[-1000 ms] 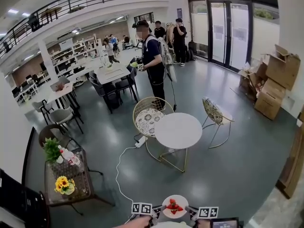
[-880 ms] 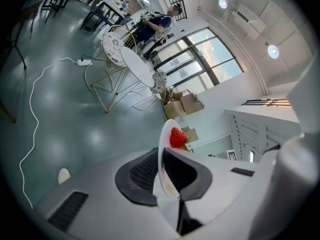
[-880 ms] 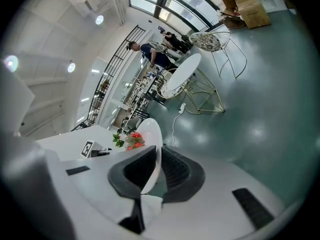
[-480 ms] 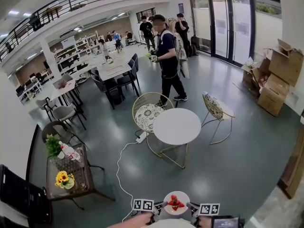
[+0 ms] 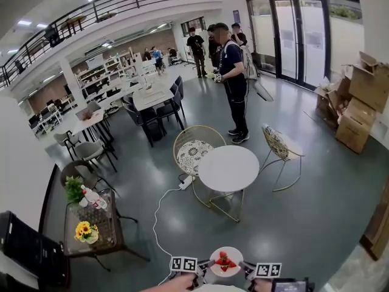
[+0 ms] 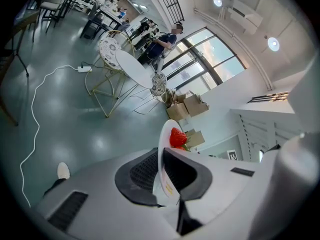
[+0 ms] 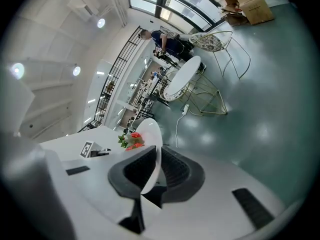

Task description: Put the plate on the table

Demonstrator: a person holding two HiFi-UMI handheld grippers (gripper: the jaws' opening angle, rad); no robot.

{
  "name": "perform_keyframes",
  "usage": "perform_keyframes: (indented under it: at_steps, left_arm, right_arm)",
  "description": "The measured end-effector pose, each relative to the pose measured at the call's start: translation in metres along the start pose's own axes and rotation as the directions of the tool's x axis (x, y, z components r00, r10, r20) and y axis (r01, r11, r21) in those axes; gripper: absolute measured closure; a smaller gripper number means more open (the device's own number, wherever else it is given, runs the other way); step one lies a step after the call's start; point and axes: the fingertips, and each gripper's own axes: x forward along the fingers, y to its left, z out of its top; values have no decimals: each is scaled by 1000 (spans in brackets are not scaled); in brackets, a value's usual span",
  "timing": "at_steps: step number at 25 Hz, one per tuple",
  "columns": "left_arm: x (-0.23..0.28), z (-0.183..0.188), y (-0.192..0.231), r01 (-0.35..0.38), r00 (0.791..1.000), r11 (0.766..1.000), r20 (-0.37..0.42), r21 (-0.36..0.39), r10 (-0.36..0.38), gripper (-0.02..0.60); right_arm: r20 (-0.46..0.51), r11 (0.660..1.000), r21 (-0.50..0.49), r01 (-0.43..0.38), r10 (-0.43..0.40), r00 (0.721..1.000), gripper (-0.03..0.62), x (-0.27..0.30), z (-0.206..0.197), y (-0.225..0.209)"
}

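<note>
Carrying step right now, as I read it. I've got the plate (image 5: 235,267) pinched from both sides: the left gripper (image 6: 161,171) is closed down on one edge of the rim and the right gripper (image 7: 152,171) is clamped on the opposite edge, so the plate hangs between them low in the head view, well short of the round white table (image 5: 229,168).

It's a small, smooth white plate with a thin rim – looks glazed and probably slippery – and there are loose strawberries (image 5: 223,260) with green tops sitting in the middle. The jaw pads are dark and ribbed, which should help with grip, but only a sliver of rim sits between them on each side.

To do this bit well, I'd say:
- hold both grippers at the same height so the plate stays level, or the berries may roll off
- don't let the two drift apart or squeeze toward each other, since that thin rim could pop out
- mind the white cable (image 5: 159,212) snaking across the glossy grey floor on the way in
- come at the table from the near side – the wire chair with the patterned seat (image 5: 193,154) is tucked against the far left, and a person (image 5: 235,87) stands beyond it

The tabletop is flat, matte white and bare, on thin gold wire legs, so I'd set down gently near the middle.
</note>
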Motion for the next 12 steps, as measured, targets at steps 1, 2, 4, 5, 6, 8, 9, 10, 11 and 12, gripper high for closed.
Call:
perform_keyframes:
  at_steps: [1,2,4,5,6,8,9,10,11,12]
  left_arm:
    - [1,2,-1,-6,1000,1000,-1,6,6,560]
    - [1,2,-2,-11,1000,1000,-2,8,11,560]
    - [0,0,-2,-16,1000,1000,-4,-2,16,560]
    - [0,-1,-2,-16,1000,1000,-5,-10,16,560]
    - [1,-3,-1,-15,1000,1000,-5,-19,15,560]
    - [5,-4,1,-14,1000,999,-10,-28,14,560]
    - [8,-3,2,-15,1000,999,-15,-29,14,560]
    - [10,-1,3,-15,1000,1000,-20,-26,14,560]
    - [13,2,3,-14,1000,1000,-25,-21,13,560]
    - [17,5,4,-11,1000,1000,-30,-14,11,560]
  right_arm:
    - [3,1000,8,-3,3,1000,568,-1,1,-1]
    - [3,1000,13,-5,5,1000,568,-1,1,-1]
    - [-3,1000,12,-9,9,1000,568,-1,1,0]
    - [-7,1000,7,-8,9,1000,568,-1,1,1]
    - [-10,1000,4,-6,6,1000,568,-2,2,1]
    - [-12,1000,3,2,-2,1000,568,-2,3,-3]
    - [-10,1000,6,7,-7,1000,568,-2,4,-5]
    - [-5,1000,10,10,-10,1000,568,-2,6,-7]
    - [0,1000,15,14,-14,1000,568,-1,8,-9]
    - [6,1000,18,17,-18,1000,567,0,11,-12]
